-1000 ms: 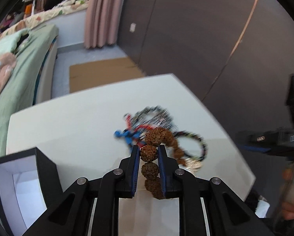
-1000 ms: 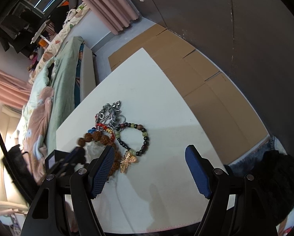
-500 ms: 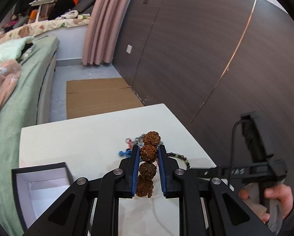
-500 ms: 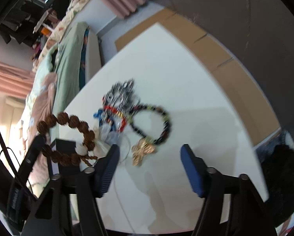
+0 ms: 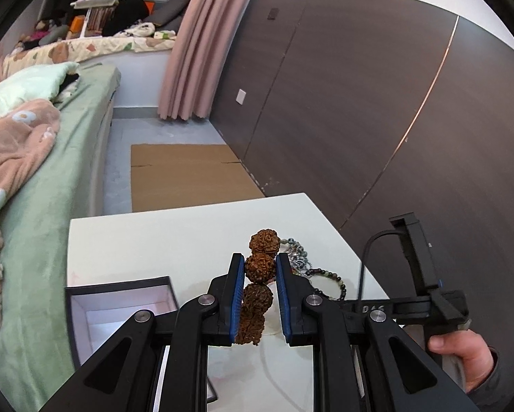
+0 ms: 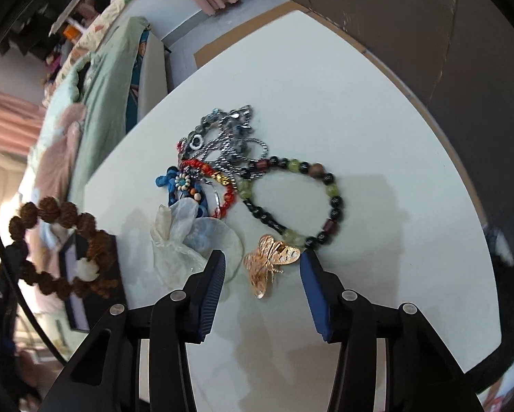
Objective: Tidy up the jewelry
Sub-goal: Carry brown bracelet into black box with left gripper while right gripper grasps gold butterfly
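My left gripper is shut on a brown rudraksha bead bracelet, held up above the white table; the bracelet also shows in the right wrist view, hanging over the box. An open black box with white lining stands on the table at the left. My right gripper is open, its fingers either side of a gold butterfly brooch. Beyond it lie a dark and green bead bracelet, a red cord bracelet, silver chains and a small clear bag.
A bed with green and pink bedding runs along the table's left side. A dark wood wall is on the right. Flattened cardboard lies on the floor beyond the table's far edge.
My left gripper has lifted the brown bracelet off the pile and drawn back toward the box. My right gripper has moved closer to the butterfly brooch, still open.
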The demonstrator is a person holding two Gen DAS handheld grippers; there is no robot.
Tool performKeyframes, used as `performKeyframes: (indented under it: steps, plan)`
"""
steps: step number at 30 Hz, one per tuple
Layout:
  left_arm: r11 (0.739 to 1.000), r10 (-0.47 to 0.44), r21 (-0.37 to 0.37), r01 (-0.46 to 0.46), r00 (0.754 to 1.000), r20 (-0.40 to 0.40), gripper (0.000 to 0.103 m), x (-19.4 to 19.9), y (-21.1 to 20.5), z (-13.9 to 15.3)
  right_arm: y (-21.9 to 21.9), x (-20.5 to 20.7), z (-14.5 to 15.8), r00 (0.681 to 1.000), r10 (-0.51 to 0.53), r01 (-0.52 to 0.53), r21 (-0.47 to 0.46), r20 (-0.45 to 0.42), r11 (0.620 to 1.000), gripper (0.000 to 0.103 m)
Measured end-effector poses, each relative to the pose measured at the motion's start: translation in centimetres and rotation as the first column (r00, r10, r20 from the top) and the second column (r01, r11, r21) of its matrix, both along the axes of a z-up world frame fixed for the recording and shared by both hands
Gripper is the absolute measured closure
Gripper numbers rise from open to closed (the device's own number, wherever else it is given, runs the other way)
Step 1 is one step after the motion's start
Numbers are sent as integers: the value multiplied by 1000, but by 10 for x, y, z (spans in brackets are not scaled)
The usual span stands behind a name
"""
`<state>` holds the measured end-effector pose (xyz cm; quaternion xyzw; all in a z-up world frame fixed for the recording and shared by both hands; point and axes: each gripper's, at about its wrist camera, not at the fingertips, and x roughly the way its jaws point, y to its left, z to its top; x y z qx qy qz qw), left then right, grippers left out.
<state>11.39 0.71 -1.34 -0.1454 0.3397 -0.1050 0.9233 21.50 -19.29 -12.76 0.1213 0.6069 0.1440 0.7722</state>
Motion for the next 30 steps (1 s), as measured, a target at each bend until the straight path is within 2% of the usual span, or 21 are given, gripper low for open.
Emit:
performKeyframes:
  steps: [2, 4, 6, 14, 21, 27, 30]
  plan:
    - [1000, 7, 2, -7, 1000, 9, 84, -2, 4, 3, 10, -1, 1, 1000, 24, -23, -50, 21, 998, 60]
    - [1000, 18, -4, -17, 1000, 11, 84, -3, 10, 5, 19, -1, 2, 998, 44, -40, -102, 40, 994, 76]
    - [1000, 28, -12, -28, 1000, 8, 84, -6, 14, 7, 24, -2, 3, 997, 46, -36, -161, 59, 986, 84]
    - [999, 49, -2, -49, 998, 30, 84, -20, 30, 14, 14, -7, 14, 997, 38, -30, -96, 72, 995, 86]
    - [994, 105, 2, -105, 993, 51, 84, -37, 54, 22, 10, -16, 39, 989, 41, -46, 29, 142, 999, 86]
    - [987, 159, 2, -159, 987, 13, 84, -41, 75, 16, 23, -24, 48, 984, 67, -83, 92, 166, 992, 86]
    - [987, 161, 5, -161, 986, -49, 84, -38, 79, 9, 32, -27, 53, 980, 75, -99, 121, 185, 988, 86]
